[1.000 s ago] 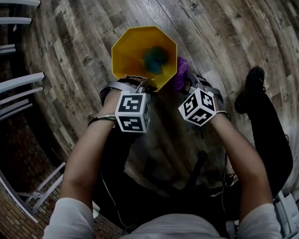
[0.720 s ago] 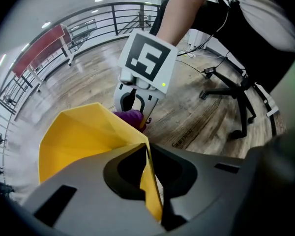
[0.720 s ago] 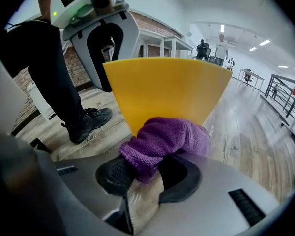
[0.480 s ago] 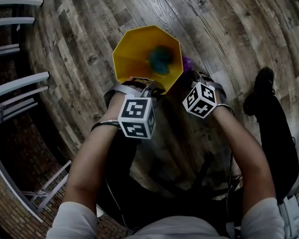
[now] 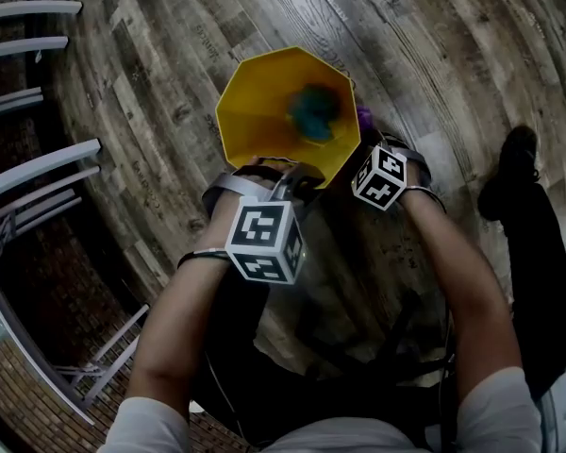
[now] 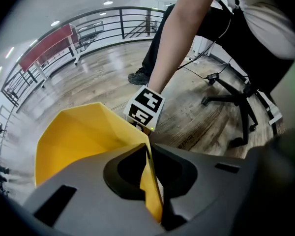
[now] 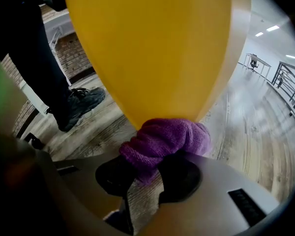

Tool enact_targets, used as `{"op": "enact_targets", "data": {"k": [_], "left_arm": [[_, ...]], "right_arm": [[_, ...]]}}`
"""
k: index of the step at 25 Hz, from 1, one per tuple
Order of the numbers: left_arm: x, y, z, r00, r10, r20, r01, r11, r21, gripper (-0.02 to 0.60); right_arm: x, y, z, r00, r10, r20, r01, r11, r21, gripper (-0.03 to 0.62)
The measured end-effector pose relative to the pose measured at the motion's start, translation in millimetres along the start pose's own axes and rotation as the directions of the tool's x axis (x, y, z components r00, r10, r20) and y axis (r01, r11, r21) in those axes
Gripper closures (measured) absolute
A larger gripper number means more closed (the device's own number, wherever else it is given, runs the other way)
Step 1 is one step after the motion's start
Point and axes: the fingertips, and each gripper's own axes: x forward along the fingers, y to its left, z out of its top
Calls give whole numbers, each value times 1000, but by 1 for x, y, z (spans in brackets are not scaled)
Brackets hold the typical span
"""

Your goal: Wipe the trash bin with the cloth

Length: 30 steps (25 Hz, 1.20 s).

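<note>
Yellow trash bin (image 5: 255, 111) is pinched at its 6 o'clock rim by the closed left gripper (image 6: 150, 181). Purple cloth (image 7: 164, 139) is clamped in the right gripper (image 7: 145, 173) and pressed against the bin's outer wall, which rises at 12 o'clock from the cloth

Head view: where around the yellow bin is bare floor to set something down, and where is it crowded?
Bare wood floor lies beyond the yellow bin, and between bin and railing. Crowded on the near side: left gripper clamps the rim, right gripper presses the purple cloth on the wall.
</note>
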Motion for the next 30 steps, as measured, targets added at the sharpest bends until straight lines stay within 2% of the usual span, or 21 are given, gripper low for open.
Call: {"op": "enact_targets", "data": {"k": [4, 8, 14, 20, 30], "left_arm": [[0, -5, 2, 1000, -10, 13, 10, 1000, -21, 569], [0, -1, 3, 1000, 18, 10, -18, 999, -39, 569], [2, 2, 2, 999, 37, 1, -37, 998, -54, 566], [-13, 1, -8, 998, 64, -6, -64, 997, -47, 537], [-15, -7, -53, 990, 36, -139, -45, 997, -61, 515]], "right_arm": [[25, 2, -11, 998, 11, -61, -10, 1000, 16, 487], [41, 0, -21, 992, 0, -123, 2, 1000, 14, 487], [49, -5, -24, 991, 1, -134, 5, 999, 49, 486], [26, -9, -23, 995, -52, -88, 60, 993, 99, 487], [-68, 1, -3, 987, -143, 76, 127, 974, 190, 487]]}}
